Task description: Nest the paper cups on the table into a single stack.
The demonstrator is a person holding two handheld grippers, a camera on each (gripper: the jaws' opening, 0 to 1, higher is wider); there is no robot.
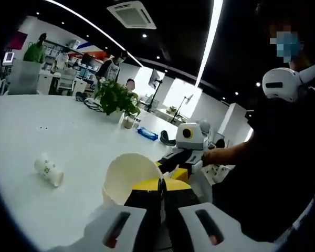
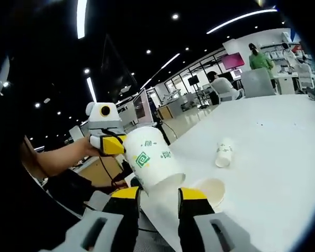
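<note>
Here, in the left gripper view, a small printed paper cup (image 1: 48, 169) lies on its side on the white table (image 1: 52, 131), well to the left and apart from everything else. Nearer the middle, the left gripper (image 1: 161, 190) has its yellow-tipped jaws drawn tight together on the rim of a second paper cup (image 1: 130, 176), whose open mouth faces the camera. Just right of that cup, the right gripper (image 1: 185, 157) comes in, held by a person's hand (image 1: 212, 156); its jaws are hard to read from this side. Farther back on the table stand a potted plant (image 1: 115, 100) and a blue object (image 1: 147, 134).

In the right gripper view, the left gripper (image 2: 109, 143) enters from the left, gripping the base end of a held cup (image 2: 149, 157) with green print, which is tilted with its mouth pointing down toward the right gripper (image 2: 158, 195). The right gripper's jaws stand apart, with that cup's rim just above the gap between them. Just beside its right jaw another cup (image 2: 210, 191) rests on the table (image 2: 273, 157), mouth showing. Further right, the fallen cup (image 2: 223, 153) lies alone on the tabletop.
</note>
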